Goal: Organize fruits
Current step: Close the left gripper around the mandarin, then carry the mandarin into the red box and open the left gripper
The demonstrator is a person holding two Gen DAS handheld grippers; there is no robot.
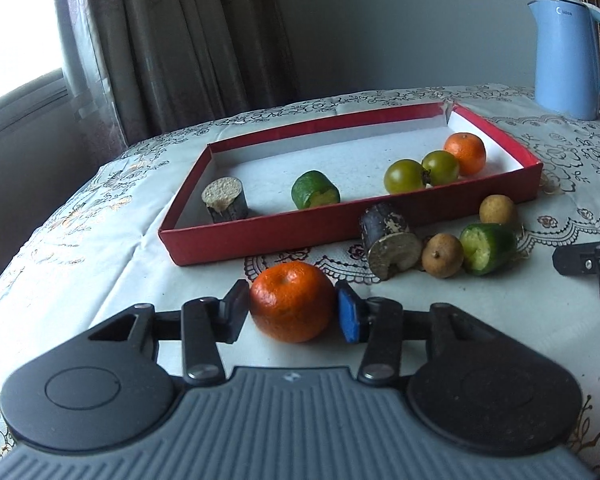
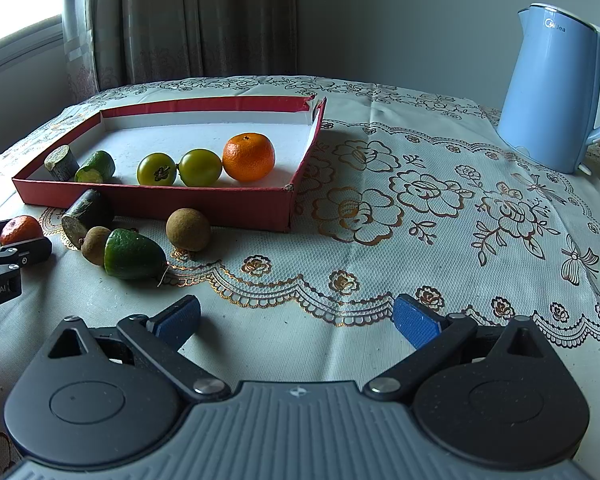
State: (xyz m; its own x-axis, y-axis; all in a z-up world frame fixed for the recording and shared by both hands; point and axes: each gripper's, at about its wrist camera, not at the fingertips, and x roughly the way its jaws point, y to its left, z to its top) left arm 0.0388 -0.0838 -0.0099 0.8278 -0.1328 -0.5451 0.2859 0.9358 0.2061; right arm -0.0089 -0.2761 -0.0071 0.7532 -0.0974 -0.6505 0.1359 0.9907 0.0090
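**K:** Lace tablecloth (image 2: 380, 208), cream with gold flowers, covers the whole table. Blue kettle (image 2: 556, 92) at the far right corner, handle to the right.

**M:** Tray?

**K:** Red cardboard tray (image 1: 260, 236), white inside, far left of centre, torn at its far right corner. Five pieces in it, in a row along the near wall: bark-covered stub (image 1: 224, 200) at the left end, cut green piece (image 1: 315, 190), two green round fruits (image 1: 405, 176) (image 1: 441, 167) touching, then an orange mandarin (image 1: 465, 153) at the right end, touching the second green one.

**M:** Outside the tray?

**K:** Cluster on the cloth just in front of the near wall. Dark stub (image 1: 388, 240) leaning against the wall, cut face toward the left camera. Brown longan (image 1: 443, 255) between it and a green cut chunk (image 1: 487, 248), touching both as far as I can see. Second longan (image 1: 498, 210) behind the chunk, near the tray.

**M:** Left gripper (image 1: 294, 312)?

**K:** Clamped on a second mandarin (image 1: 292, 306). Black pad on one side, blue pad on the other, both against the peel. Fruit sits low by the cloth in front of the tray; can't tell if it's lifted.

**M:** Right gripper (image 2: 296, 320)?

**K:** Jaws spread wide, nothing between them, bare cloth below. Well to the right of the fruit cluster.
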